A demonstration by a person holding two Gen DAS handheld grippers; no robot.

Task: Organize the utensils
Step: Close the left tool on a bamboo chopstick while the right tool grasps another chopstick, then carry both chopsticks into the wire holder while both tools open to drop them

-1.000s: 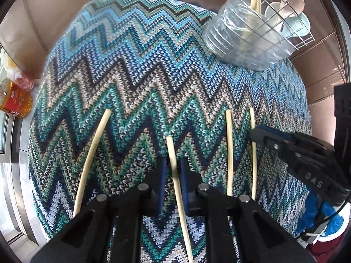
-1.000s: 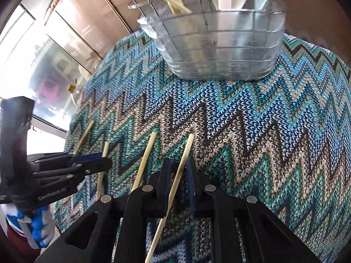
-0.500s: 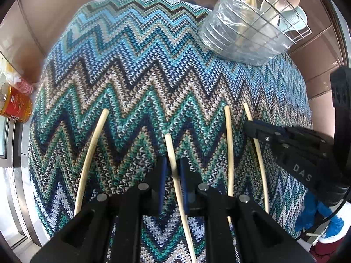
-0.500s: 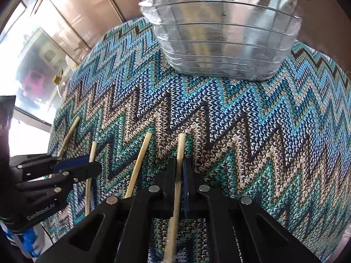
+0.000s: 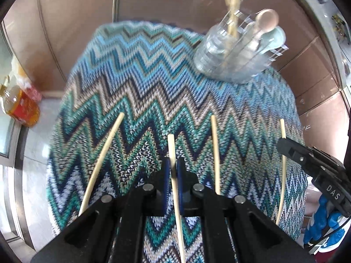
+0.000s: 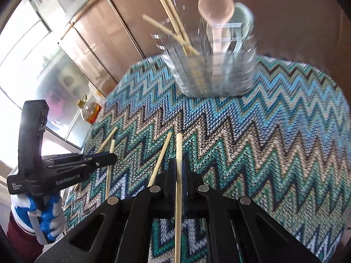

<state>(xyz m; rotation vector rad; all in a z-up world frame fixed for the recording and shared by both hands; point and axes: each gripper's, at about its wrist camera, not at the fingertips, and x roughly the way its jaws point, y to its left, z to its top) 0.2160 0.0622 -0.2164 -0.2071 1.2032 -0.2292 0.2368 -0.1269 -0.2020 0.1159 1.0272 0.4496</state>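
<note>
Near the utensil basket (image 6: 210, 65), each gripper's jaws clamp 1 chopstick. Left gripper (image 5: 173, 171) holds its chopstick (image 5: 174, 175); right gripper (image 6: 179, 171) holds another chopstick (image 6: 178, 175).

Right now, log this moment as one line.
left gripper: shut on chopstick | right gripper: shut on chopstick | holder: far side of mat

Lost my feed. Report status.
Left gripper shut on chopstick. Right gripper shut on another chopstick. Path to utensil holder looks open.
</note>
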